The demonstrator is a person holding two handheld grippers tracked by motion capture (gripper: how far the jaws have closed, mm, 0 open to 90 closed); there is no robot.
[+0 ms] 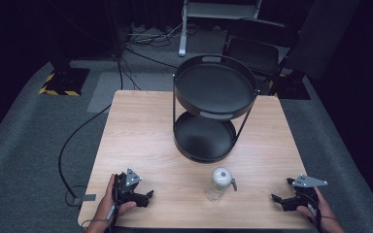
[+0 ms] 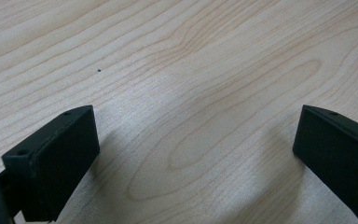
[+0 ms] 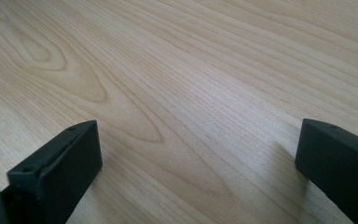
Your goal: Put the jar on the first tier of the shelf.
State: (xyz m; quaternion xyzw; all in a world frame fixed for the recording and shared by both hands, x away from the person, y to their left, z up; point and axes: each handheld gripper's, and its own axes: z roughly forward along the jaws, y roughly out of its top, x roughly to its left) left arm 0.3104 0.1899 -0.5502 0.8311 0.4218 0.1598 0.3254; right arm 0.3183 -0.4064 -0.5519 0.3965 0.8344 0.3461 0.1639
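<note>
A clear bottle [image 1: 219,184] with a white lid and a small strap stands upright near the front edge of the wooden table [image 1: 141,131]. Behind it stands a black two-tier round tray stand [image 1: 214,106], both tiers bare. My left gripper [image 1: 145,196] rests at the front left corner, held by a hand, jaws wide apart over bare wood [image 2: 191,116]. At the front right my right gripper [image 1: 279,194] also stands open, with only wood grain [image 3: 191,116] between its jaws. Both grippers are well apart from the bottle.
A black cable [image 1: 68,145] trails off the table's left side over grey carpet. A dark chair [image 1: 260,46] and a white frame leg [image 1: 183,34] stand beyond the far edge. Yellow-black hazard tape [image 1: 60,87] marks the floor at the left.
</note>
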